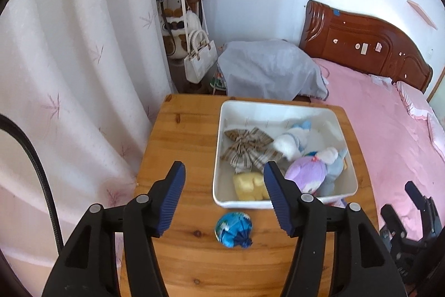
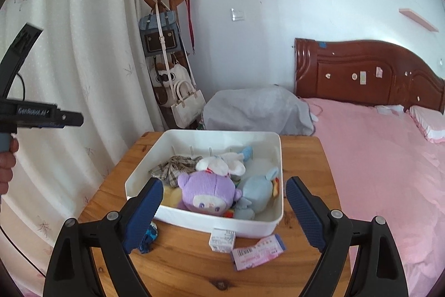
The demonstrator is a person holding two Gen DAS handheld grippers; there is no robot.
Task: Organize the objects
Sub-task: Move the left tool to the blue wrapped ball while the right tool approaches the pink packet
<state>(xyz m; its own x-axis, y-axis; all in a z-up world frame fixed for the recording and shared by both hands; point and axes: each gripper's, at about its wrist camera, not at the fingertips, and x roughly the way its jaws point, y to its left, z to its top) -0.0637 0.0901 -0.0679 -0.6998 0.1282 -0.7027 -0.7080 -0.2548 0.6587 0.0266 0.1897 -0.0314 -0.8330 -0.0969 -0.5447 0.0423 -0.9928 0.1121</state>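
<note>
White bin [image 2: 178, 216]: four plush toys, one bow [image 1: 246, 148].

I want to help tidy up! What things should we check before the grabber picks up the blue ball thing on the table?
1. Left gripper open wide enough: ok, its jaws stand well apart and hold nothing.
2. Blue ball free to grab: ok, it lies alone on the wooden table, in front of the white bin.
3. Gripper lined up with the ball: ok, the ball sits between and below the fingers.
4. Room in the bin: cannot tell for sure; plush toys and the plaid bow cover much of the floor.
5. Right gripper out of the way: ok, open and empty, over the bin's near side.
6. Other loose things: not ok, the small box and pink packet are outside the bin.
</note>
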